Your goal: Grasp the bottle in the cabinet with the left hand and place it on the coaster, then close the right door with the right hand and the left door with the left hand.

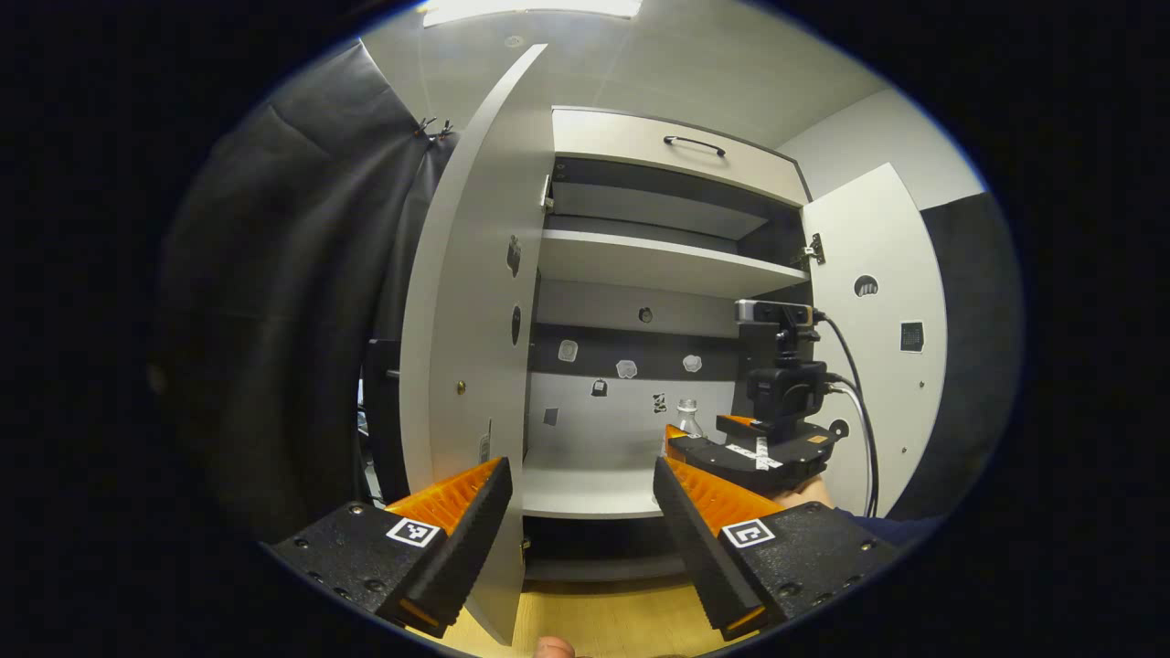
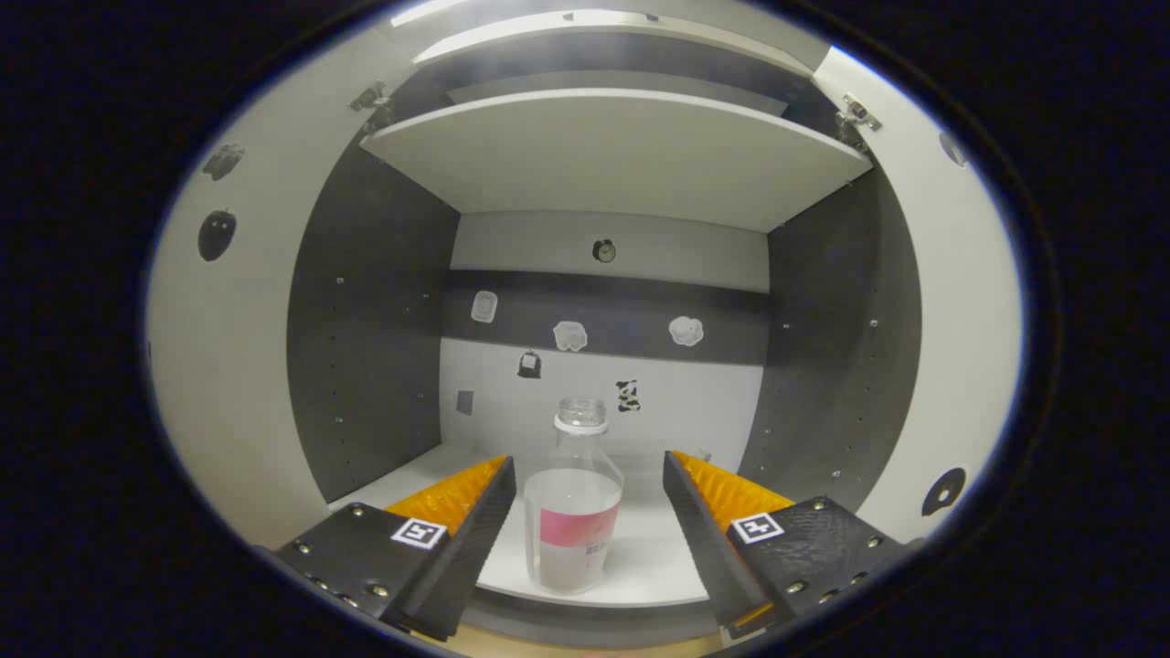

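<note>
Bottle (image 2: 574,498) upright on cabinet shelf (image 2: 654,567), between right gripper's (image 2: 585,512) wide-open, empty jaws; left gripper (image 1: 580,512), also open and empty, farther back.

left gripper view back from cabinet (image 1: 640,274), right gripper view close inside, both sharing shelf (image 2: 622,155)

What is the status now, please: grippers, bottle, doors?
Both grippers open, left gripper back outside. Right gripper straddles the bottle on the cabinet shelf, not touching. Left door and right door open.
</note>
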`<action>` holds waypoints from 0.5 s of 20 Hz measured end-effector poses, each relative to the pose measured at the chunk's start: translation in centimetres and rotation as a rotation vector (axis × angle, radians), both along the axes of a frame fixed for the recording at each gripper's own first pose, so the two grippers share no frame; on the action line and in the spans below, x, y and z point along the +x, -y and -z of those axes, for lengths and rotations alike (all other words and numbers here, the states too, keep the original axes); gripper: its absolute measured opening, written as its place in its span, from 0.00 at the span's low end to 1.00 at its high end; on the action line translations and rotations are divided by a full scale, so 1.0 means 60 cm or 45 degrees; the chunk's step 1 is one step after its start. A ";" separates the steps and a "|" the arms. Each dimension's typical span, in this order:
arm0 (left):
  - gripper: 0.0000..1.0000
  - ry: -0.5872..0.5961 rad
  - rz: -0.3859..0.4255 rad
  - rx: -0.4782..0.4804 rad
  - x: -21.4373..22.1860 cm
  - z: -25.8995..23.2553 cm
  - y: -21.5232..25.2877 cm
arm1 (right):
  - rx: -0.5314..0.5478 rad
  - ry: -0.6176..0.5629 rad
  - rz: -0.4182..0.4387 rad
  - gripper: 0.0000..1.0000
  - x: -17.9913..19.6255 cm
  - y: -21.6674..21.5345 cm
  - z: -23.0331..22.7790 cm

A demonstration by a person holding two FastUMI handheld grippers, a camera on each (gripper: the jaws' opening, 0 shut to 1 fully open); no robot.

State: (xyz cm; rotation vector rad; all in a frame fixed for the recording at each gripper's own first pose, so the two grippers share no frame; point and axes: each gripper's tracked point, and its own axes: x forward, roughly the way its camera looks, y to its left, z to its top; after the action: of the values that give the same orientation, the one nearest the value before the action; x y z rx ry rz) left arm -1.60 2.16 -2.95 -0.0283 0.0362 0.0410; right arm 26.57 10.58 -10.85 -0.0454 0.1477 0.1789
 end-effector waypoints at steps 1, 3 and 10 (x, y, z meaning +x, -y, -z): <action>0.96 0.004 -0.002 0.003 0.001 -0.001 0.000 | 0.003 -0.018 -0.002 0.97 0.008 -0.002 0.011; 0.96 0.004 0.001 0.005 0.007 0.002 0.003 | 0.002 -0.047 0.002 0.95 0.021 -0.002 0.027; 0.96 -0.015 -0.001 -0.011 0.011 0.010 0.003 | 0.024 -0.123 0.016 0.75 0.031 0.008 0.042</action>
State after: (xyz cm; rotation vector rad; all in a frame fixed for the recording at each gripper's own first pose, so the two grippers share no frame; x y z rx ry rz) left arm -0.94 2.01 -3.53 -0.0363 0.0483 0.0414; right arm 28.40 10.12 -13.34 -0.0167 0.2421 0.1702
